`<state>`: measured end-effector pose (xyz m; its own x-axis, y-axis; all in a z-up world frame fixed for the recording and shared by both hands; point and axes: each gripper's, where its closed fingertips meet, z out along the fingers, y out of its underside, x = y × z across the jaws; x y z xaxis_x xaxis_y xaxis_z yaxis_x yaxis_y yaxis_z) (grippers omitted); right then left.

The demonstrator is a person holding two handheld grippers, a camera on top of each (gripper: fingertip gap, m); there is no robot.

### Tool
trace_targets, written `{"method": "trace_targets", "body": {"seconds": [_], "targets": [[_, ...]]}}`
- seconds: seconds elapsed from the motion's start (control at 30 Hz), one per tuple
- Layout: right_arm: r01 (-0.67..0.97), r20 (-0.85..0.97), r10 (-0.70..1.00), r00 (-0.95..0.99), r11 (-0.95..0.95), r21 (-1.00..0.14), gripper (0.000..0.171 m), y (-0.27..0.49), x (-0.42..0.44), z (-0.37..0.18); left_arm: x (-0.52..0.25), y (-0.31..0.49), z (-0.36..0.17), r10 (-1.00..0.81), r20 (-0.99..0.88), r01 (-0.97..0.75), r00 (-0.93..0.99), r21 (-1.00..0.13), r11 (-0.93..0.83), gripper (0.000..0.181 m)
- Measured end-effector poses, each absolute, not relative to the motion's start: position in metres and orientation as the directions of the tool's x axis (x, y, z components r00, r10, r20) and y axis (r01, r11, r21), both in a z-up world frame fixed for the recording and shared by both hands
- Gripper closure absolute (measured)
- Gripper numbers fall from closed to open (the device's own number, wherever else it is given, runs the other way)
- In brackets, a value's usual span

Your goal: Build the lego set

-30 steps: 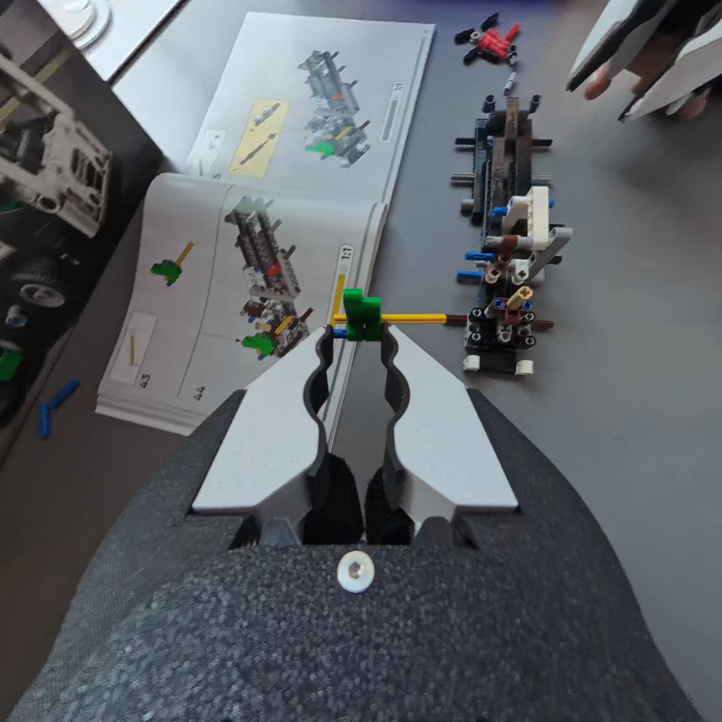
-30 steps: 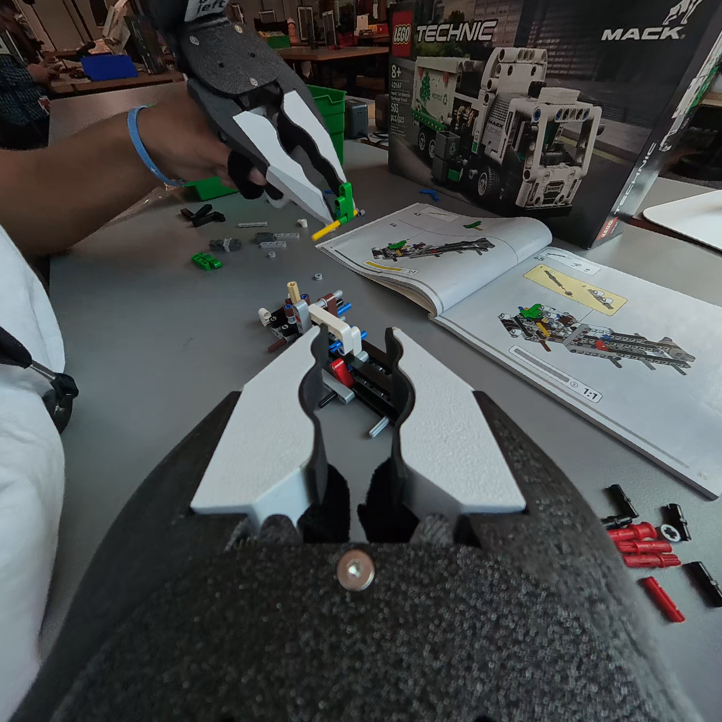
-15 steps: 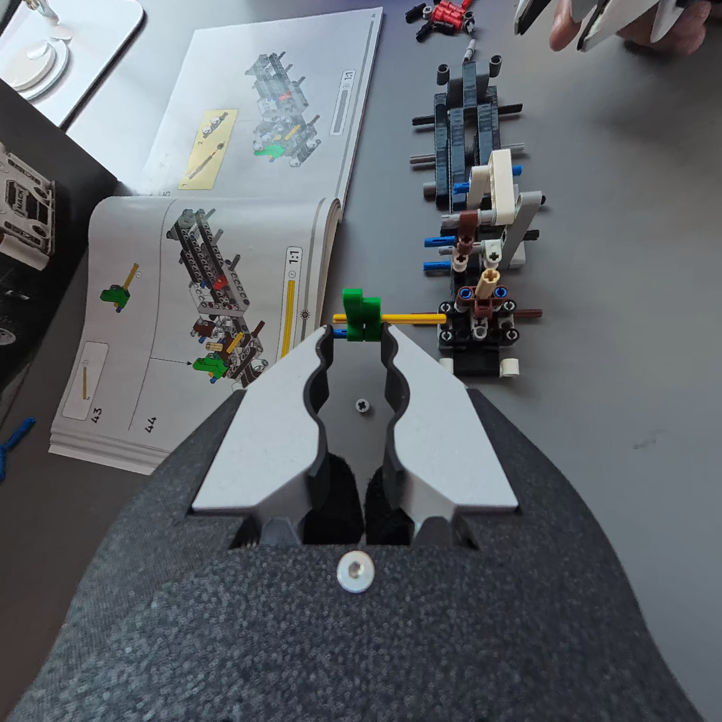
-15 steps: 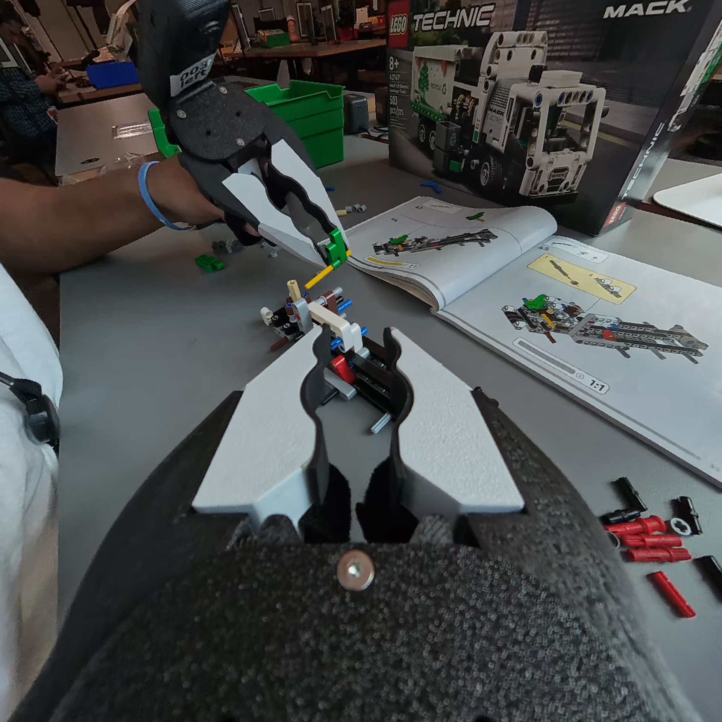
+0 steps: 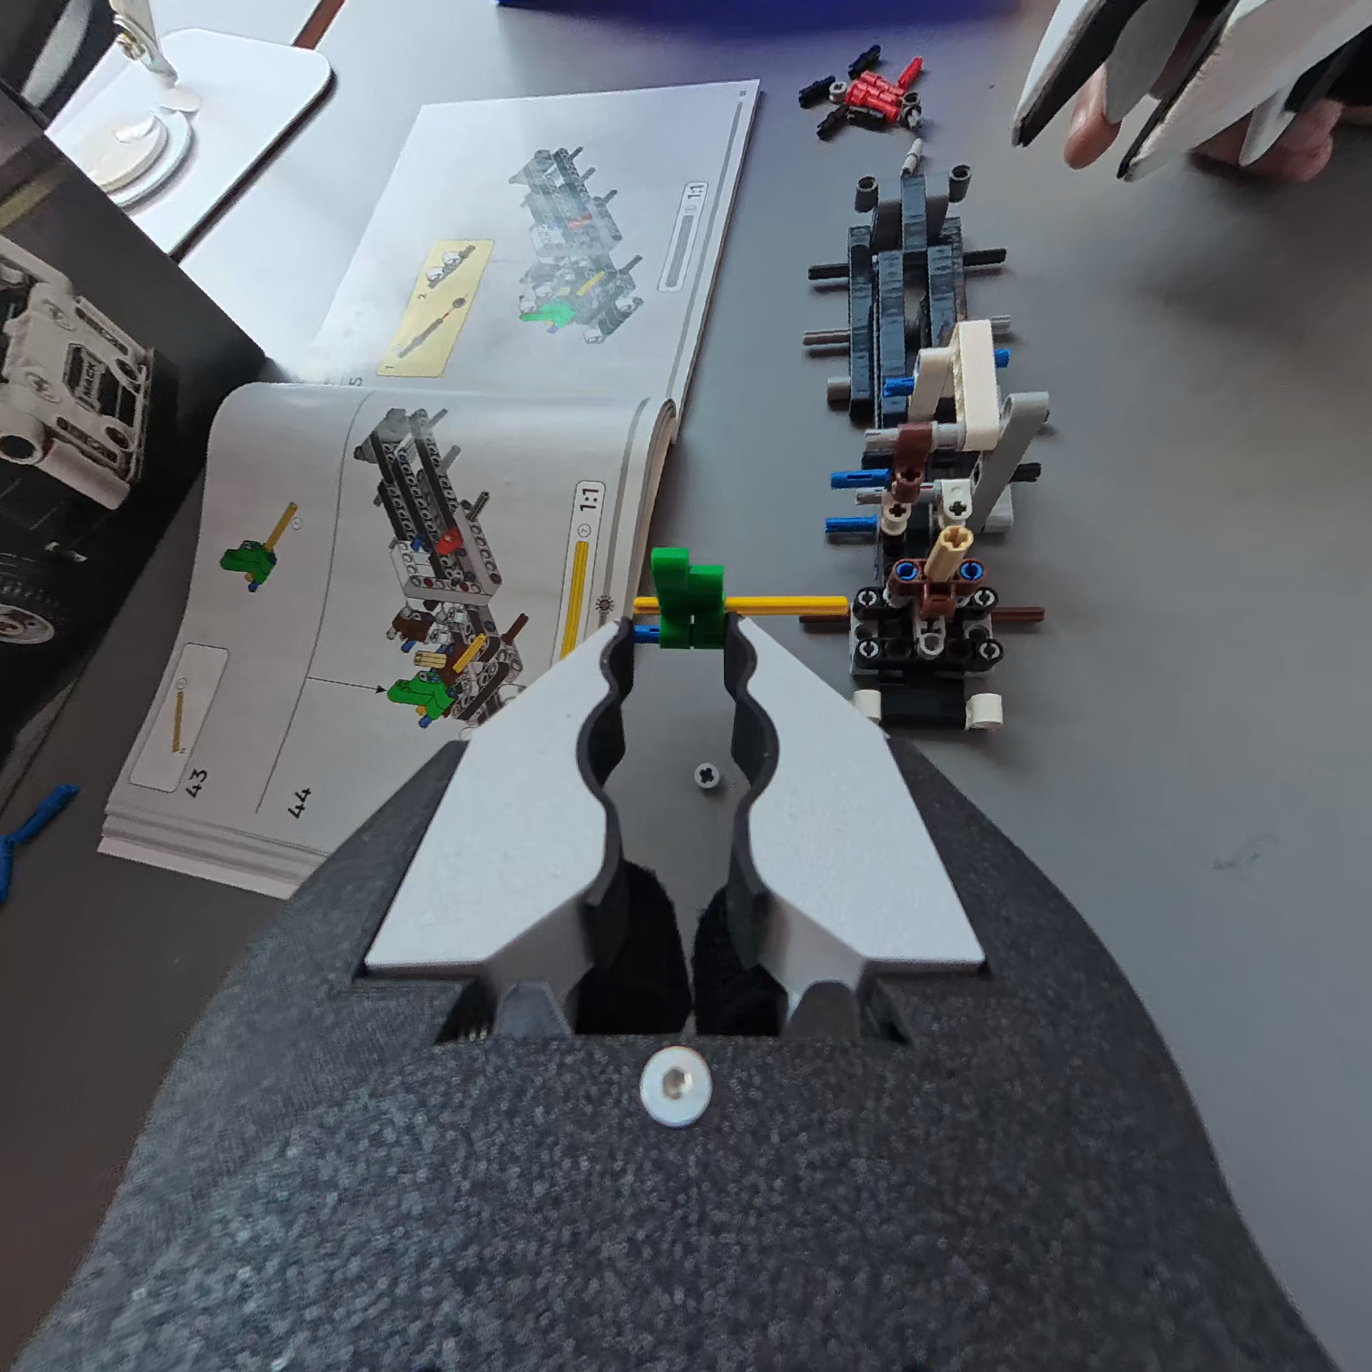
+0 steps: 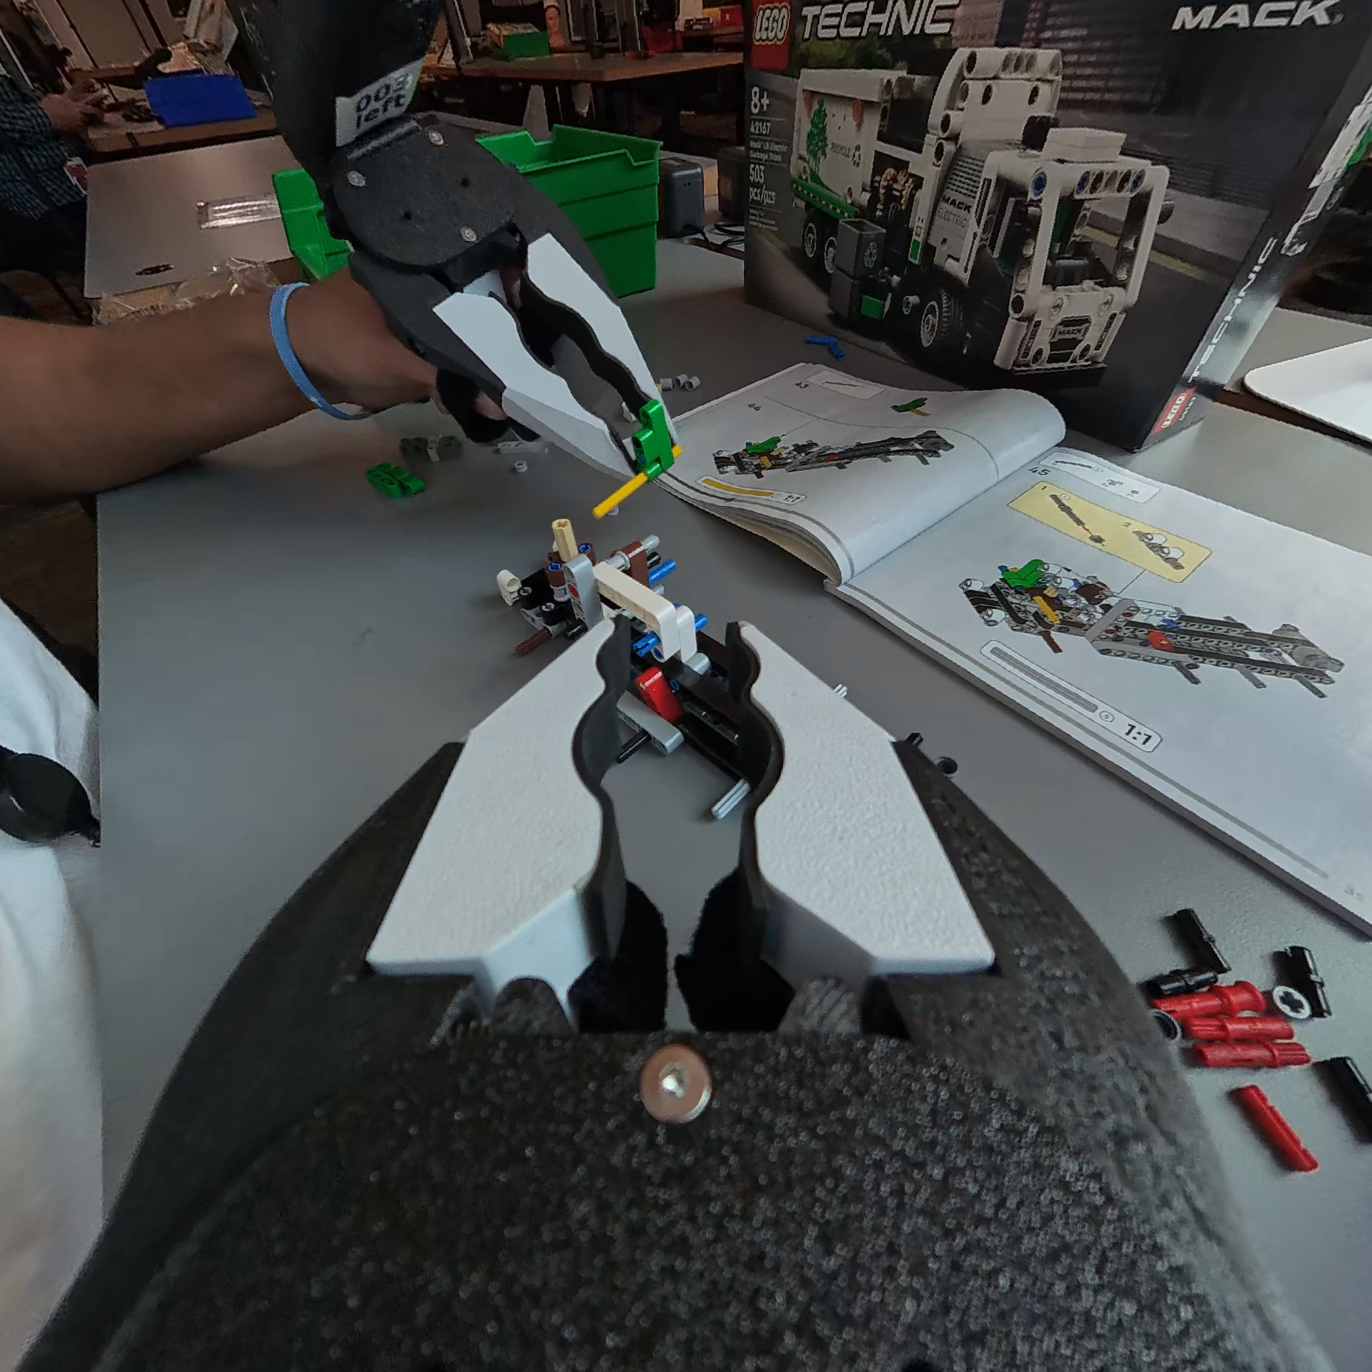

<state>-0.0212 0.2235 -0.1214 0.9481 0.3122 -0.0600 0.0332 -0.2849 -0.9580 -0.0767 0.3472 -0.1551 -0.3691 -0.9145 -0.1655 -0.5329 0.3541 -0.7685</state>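
Green piece (image 5: 687,598) with yellow rod (image 5: 787,605), clamped in left gripper (image 5: 679,638), needs levelling toward frame (image 5: 924,631); right gripper (image 6: 675,638) empty, apart

Speckled black gripper (image 5: 679,638) shells, one silver screw each; white wavy-edged fingers (image 6: 512,809); blue wristband (image 6: 293,349).

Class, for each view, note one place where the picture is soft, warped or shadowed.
Left wrist view: the right tool at the top corner is blurred and stretched; the manual bows with wide-angle distortion. Right wrist view: the red pins near the edge look soft; the chassis casts only a faint shadow.
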Motion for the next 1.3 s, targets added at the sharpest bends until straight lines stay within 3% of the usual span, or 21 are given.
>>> {"method": "trace_targets", "body": {"seconds": [0.17, 0.57, 0.93, 1.17, 1.3], "targets": [[0.054, -0.037, 0.304, 0.952, -0.285, -0.957, 0.147, 0.222, -0.023, -0.122, -0.079, 0.334, -0.156, -0.881, -0.190, -0.501, -0.434, -0.762, 0.411, 0.159], [0.183, 0.080, 0.322, 0.943, -0.305, -0.935, 0.149, 0.218, -0.035, -0.132, -0.081, 0.348, -0.142, -0.881, -0.307, -0.506, -0.361, -0.729, 0.461, 0.159], [0.255, 0.140, 0.338, 0.930, -0.324, -0.911, 0.143, 0.218, -0.044, -0.140, -0.079, 0.332, -0.151, -0.882, -0.230, -0.481, -0.412, -0.767, 0.425, 0.159], [0.247, 0.160, 0.287, 0.944, -0.301, -0.921, 0.135, 0.221, -0.039, -0.134, -0.082, 0.326, -0.150, -0.842, -0.314, -0.480, -0.438, -0.711, 0.514, 0.159], [0.305, 0.159, 0.429, 0.889, -0.298, -0.904, 0.125, 0.234, -0.066, -0.123, -0.082, 0.324, -0.154, -0.853, -0.265, -0.487, -0.451, -0.728, 0.483, 0.158]]}}
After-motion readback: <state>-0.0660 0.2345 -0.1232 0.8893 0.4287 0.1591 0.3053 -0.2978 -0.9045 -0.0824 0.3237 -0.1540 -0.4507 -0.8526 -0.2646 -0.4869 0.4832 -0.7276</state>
